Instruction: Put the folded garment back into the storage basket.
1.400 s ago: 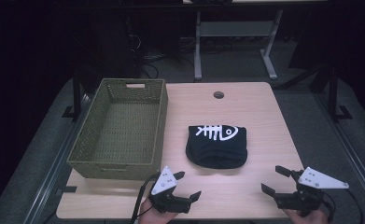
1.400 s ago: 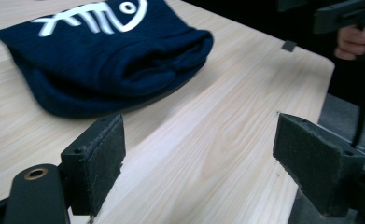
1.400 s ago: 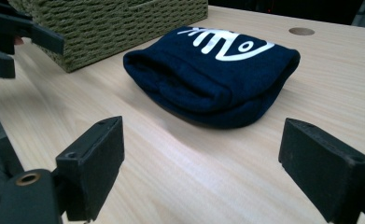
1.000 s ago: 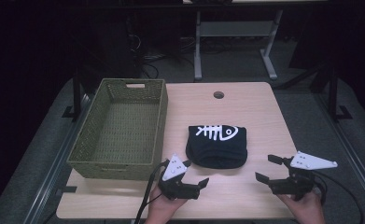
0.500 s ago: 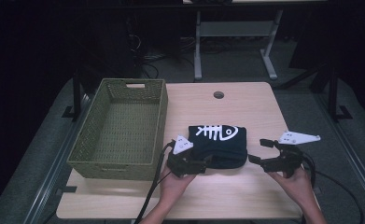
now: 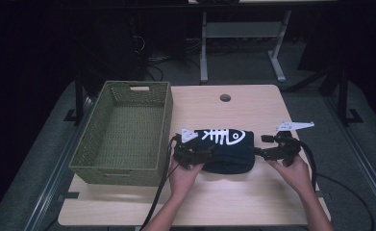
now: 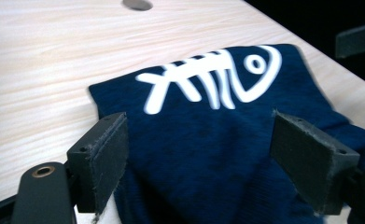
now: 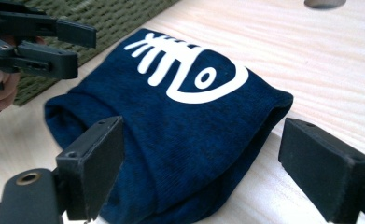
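Both hands have come forward from the near edge of the table [image 6: 253, 202] and closed in on the folded dark blue garment [image 6: 226, 151] — a second ago the grippers hung well short of it. The left gripper [image 6: 195, 155] now sits at the garment's left end, jaws wide, with the cloth between them in its own view. The right gripper [image 6: 267, 151] is at the right end, jaws also wide, straddling the fold. Neither has pinched yet, so the likely next step is a two-sided grasp. Farther left stands the green woven basket [image 6: 92, 144], empty — probably where the garment is headed.
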